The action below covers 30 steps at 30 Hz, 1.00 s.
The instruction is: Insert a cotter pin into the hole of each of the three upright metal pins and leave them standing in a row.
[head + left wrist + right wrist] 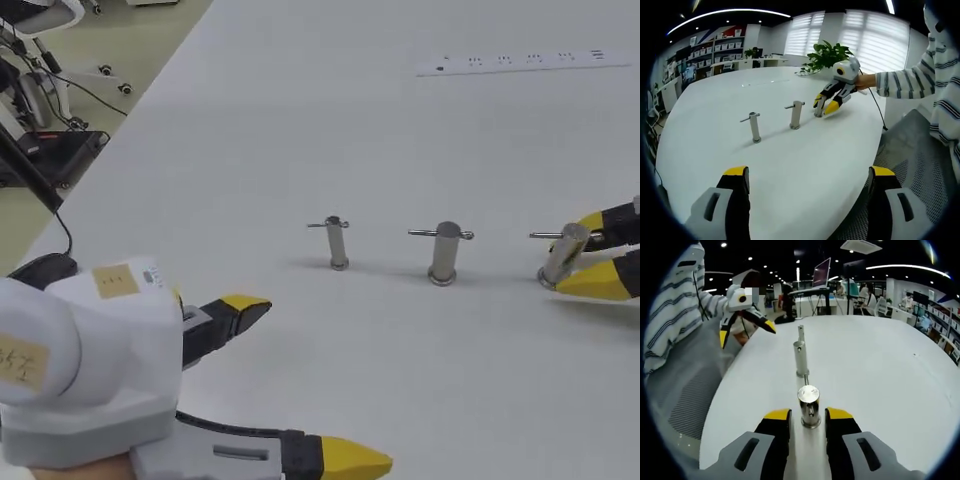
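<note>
Three upright metal pins stand in a row on the white table: left pin (338,246), middle pin (444,256), right pin (562,258). A thin cotter pin (328,224) sticks sideways through the top of each. My right gripper (572,256) straddles the right pin (810,407). A narrow gap shows on each side between its yellow-tipped jaws and the pin, whose base rests on the table. My left gripper (300,385) hovers open and empty near the table's front left, well short of the row. It is also seen as the left gripper (808,172) in its own view.
A white power strip (525,62) lies at the far right of the table. The table's left edge (120,140) runs diagonally, with cables and equipment (50,150) on the floor beyond. A striped sleeve (900,80) holds the right gripper.
</note>
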### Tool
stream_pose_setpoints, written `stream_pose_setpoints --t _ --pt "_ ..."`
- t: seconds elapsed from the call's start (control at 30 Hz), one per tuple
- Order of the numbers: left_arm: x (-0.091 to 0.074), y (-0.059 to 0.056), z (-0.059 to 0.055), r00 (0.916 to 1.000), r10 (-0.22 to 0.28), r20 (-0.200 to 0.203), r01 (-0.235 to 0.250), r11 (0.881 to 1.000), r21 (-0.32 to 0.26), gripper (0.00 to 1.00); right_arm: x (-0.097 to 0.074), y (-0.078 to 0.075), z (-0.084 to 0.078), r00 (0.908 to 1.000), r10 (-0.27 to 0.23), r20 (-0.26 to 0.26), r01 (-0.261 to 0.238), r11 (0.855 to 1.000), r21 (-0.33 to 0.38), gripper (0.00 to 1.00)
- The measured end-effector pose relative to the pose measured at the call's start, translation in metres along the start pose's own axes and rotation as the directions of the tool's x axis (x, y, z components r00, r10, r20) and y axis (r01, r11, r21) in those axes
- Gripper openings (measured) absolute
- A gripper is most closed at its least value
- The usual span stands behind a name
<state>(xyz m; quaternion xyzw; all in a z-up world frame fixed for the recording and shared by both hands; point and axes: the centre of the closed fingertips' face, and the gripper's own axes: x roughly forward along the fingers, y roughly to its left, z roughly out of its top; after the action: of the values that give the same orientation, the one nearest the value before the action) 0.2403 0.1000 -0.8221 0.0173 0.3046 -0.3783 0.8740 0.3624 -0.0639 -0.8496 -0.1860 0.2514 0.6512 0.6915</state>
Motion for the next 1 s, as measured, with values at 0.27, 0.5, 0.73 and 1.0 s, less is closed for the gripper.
stream_pose_setpoints --t 0.27,0.5,0.73,1.0 --pt "0.0 0.0 -0.003 0.9995 -0.008 0.031 0.011 0.996 -0.084 0.99 -0.012 0.004 -0.004 0.9881 -0.149 -0.037 0.153 0.976 0.154 0.54" --pt "-0.005 0.005 0.002 0.998 0.018 0.061 -0.013 0.997 -0.071 0.99 -0.025 0.015 0.012 0.9632 -0.267 0.029 0.251 0.932 0.261 0.65" --pt "-0.012 0.012 0.005 0.9964 0.033 0.079 -0.027 0.997 -0.069 0.99 -0.034 0.032 0.019 0.947 -0.32 0.027 0.298 0.906 0.301 0.71" --pt "-0.018 0.018 0.005 0.9941 0.045 0.099 -0.037 0.996 -0.083 0.99 -0.042 0.056 0.02 0.9352 -0.354 -0.004 0.337 0.885 0.322 0.76"
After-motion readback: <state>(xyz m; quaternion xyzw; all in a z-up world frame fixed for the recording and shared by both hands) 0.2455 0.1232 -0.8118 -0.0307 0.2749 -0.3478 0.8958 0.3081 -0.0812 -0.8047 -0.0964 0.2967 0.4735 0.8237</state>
